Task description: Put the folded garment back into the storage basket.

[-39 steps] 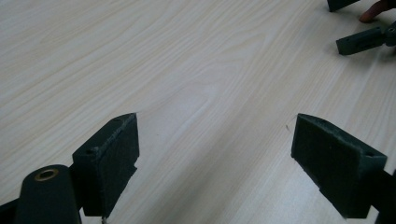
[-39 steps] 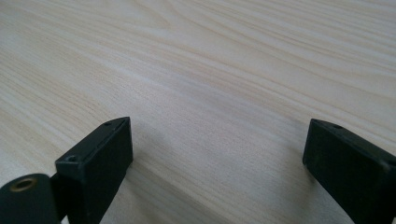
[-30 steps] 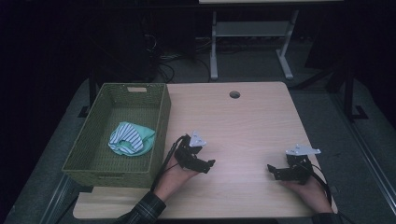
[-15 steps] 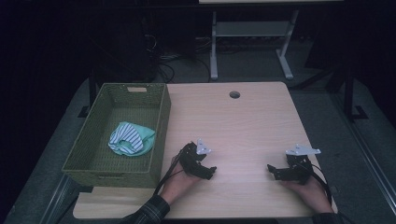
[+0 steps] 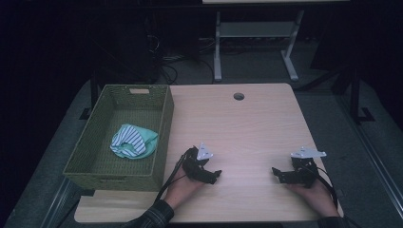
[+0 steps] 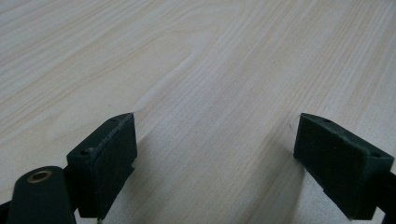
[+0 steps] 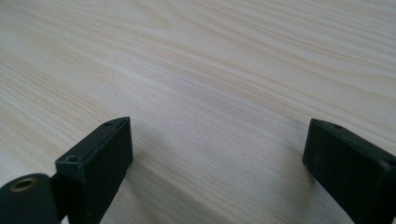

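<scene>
Both grippers' fingers (image 6: 105,163) gape over bare table (image 5: 247,123); basket (image 5: 95,164) holds cloth (image 5: 133,141).

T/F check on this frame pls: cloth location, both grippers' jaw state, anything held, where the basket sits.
1. The striped cloth lies inside the basket. True.
2. The left gripper is shut on the cloth. False: its jaws stand wide apart over bare table, nothing between them.
3. The right gripper is open. True.
4. The basket sits at the table's right edge. False: it is at the left edge, left of the left gripper.
5. Both grippers are near the table's front edge. True.
6. The right gripper rests inside the basket. False: it is over the table, far to the basket's right.
</scene>
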Tool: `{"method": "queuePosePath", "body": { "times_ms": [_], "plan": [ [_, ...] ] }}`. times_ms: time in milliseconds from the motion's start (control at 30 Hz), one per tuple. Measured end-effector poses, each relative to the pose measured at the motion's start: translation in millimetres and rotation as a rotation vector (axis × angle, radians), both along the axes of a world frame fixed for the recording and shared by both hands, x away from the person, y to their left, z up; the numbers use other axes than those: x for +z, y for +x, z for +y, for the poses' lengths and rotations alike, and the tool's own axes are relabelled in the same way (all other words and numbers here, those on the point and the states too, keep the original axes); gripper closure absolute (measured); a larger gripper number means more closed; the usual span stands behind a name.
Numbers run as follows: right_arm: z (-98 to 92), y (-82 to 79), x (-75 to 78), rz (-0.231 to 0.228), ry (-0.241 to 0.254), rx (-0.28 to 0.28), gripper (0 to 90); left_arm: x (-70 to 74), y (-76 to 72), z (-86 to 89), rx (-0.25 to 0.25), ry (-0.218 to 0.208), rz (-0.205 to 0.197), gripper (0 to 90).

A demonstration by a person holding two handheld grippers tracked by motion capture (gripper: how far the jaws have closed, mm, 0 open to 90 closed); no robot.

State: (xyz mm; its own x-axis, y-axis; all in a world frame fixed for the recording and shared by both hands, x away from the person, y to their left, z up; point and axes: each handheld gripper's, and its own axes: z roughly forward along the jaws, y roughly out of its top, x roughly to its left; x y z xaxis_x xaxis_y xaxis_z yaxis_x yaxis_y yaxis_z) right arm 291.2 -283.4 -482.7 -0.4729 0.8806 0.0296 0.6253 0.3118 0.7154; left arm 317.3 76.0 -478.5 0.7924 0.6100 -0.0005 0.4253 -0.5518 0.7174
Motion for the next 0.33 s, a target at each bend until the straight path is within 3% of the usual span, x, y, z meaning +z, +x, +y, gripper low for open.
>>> {"method": "queuePosePath", "body": {
  "times_ms": [333],
  "plan": [
    [0.0, 0.0, 0.0, 0.000, 0.000, 0.000, 7.6, 0.0, 0.1, -0.1, -0.003, -0.001, 0.000, 12.4]
  ]
}}
